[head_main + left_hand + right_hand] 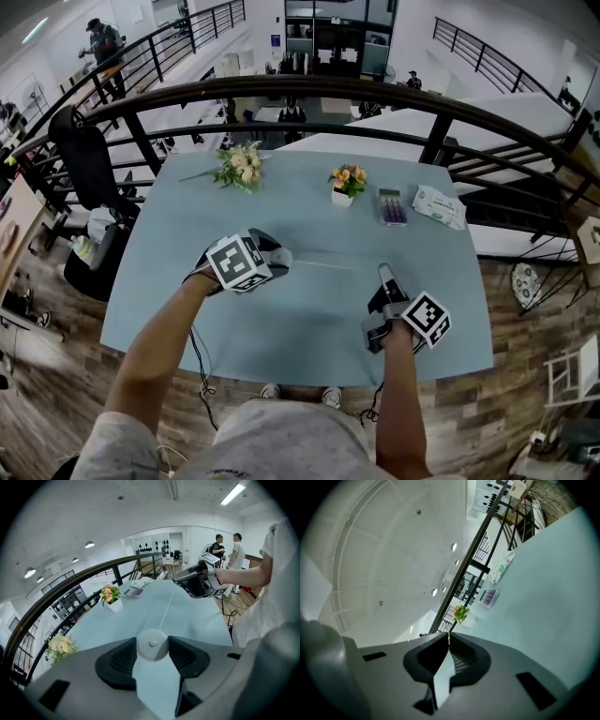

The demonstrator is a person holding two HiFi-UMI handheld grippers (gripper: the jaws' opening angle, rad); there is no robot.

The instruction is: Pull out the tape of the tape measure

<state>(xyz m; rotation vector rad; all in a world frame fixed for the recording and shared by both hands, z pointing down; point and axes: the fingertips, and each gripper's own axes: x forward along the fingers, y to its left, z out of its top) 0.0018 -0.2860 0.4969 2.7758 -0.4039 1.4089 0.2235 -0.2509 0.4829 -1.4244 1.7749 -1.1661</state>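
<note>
Tape measure point(152, 645), round and white, sits pinched by its sides in the left tongs point(281, 255), low over the pale blue bench point(309, 309). Its thin tape point(328, 263) runs across the bench to the right tongs point(384, 274), pressed together on its end. Farther back, 2 things lie well apart from both: a flower bunch point(241, 167) and a flower pot point(345, 185).
</note>
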